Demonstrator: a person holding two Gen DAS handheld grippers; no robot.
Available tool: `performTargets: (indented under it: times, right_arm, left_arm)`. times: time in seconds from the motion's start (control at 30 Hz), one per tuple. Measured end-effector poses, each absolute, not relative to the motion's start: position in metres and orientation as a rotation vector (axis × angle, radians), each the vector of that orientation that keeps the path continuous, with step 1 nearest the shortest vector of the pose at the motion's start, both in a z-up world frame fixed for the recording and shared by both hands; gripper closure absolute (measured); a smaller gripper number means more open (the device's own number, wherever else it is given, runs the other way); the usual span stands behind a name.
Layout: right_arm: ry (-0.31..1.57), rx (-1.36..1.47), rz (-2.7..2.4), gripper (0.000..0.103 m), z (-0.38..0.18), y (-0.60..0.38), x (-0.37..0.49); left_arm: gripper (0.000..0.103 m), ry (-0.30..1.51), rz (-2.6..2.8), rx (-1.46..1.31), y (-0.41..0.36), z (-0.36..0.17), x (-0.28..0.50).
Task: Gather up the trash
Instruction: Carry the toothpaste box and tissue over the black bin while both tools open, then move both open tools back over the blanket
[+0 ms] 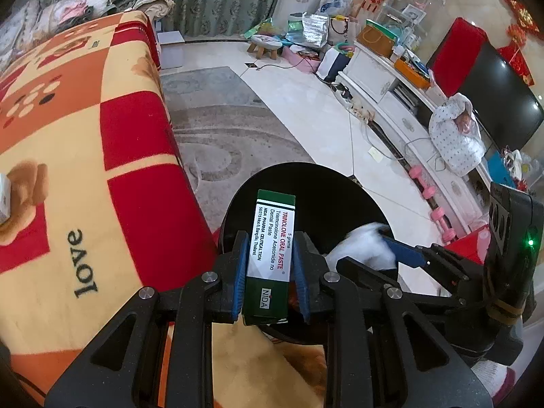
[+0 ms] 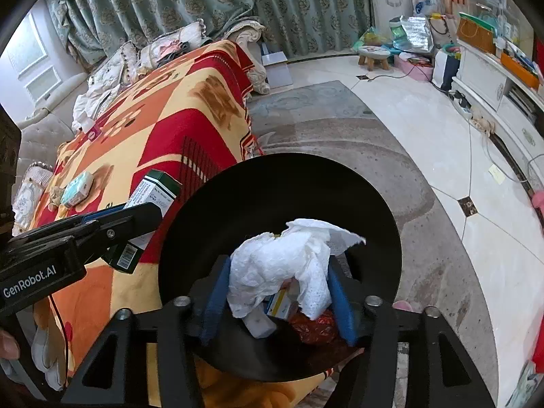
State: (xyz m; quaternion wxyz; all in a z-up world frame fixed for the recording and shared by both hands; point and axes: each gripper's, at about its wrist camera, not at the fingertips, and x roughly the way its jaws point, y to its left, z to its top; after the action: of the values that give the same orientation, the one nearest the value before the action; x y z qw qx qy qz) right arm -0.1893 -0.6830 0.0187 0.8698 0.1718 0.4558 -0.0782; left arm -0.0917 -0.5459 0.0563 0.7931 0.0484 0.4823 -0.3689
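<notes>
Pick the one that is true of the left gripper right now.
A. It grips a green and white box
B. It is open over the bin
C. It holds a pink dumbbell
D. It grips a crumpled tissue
A: the left gripper has its blue fingers closed on the green and white box, held above the black bin.

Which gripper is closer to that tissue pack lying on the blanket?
Left. The left gripper, holding the green box, is just beside the tissue pack; the right gripper is over the black bin.

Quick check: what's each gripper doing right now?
Left gripper: shut on the green medicine box.
Right gripper: shut on the crumpled white tissue.
</notes>
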Motion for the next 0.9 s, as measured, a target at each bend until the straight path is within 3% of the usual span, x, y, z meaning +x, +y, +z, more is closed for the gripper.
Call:
performTargets:
  times: [0.07,0.13,0.17,0.9]
  right_arm:
    - [0.952,0.358,-0.165,0.041,0.019,-0.683,-0.190]
    - [0.949,0.360,-0.163,0.040,0.019,-0.683,-0.191]
    - [0.948,0.359,-0.164,0.039,0.020,-0.683,-0.191]
    - [0.946,0.313,-0.120,0.038,0.029,-0.645,-0.191]
  left_arm:
    - [0.073,1.050,-0.799,0.087,-0.545,0.056,-0.090]
    - [0.059,1.057,-0.806,0.068,-0.543,0.056,-0.088]
    - [0.058,1.058,-0.805,0.061,-0.541,0.056,-0.088]
    - [0.057,0.995,-0.649,0.097,-0.483,0.067,-0.095]
